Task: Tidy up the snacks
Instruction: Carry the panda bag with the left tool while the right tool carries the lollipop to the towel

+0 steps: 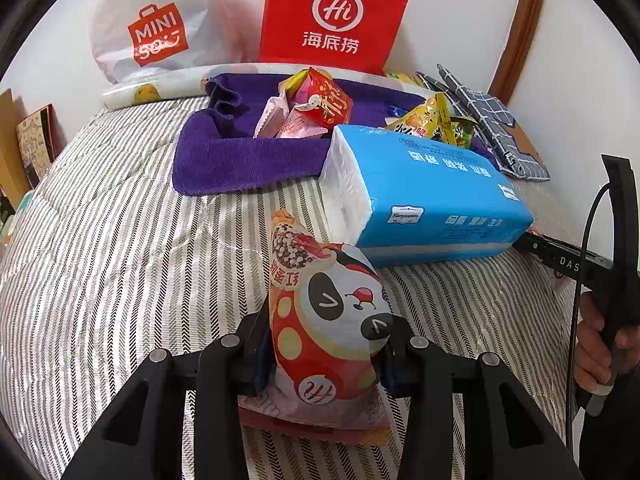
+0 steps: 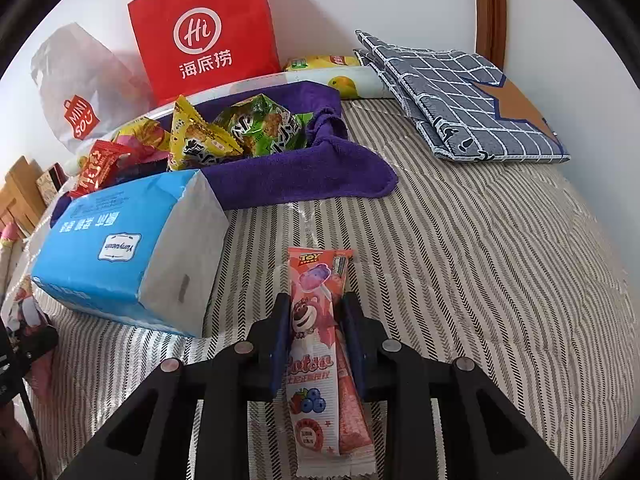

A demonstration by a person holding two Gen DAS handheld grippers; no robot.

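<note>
Purple basket (image 2: 304, 184): soft cloth, just behind the blue tissue pack (image 2: 132, 248), on the striped bedcover (image 2: 480, 280)
Basket contents: red candy bag (image 1: 328, 100), pink wrappers (image 1: 292, 120), yellow snack packets (image 2: 196, 140), green snack packet (image 2: 268, 124)
Left gripper (image 1: 324, 360): angled down, clamped on a red panda snack bag (image 1: 324, 320), in front of the tissue pack
Right gripper (image 2: 316, 344): angled down, narrow, pinching a pink lollipop packet (image 2: 312, 340), right of the tissue pack
Behind basket: red paper bag (image 1: 336, 16), white shopping bag (image 1: 156, 24)
</note>
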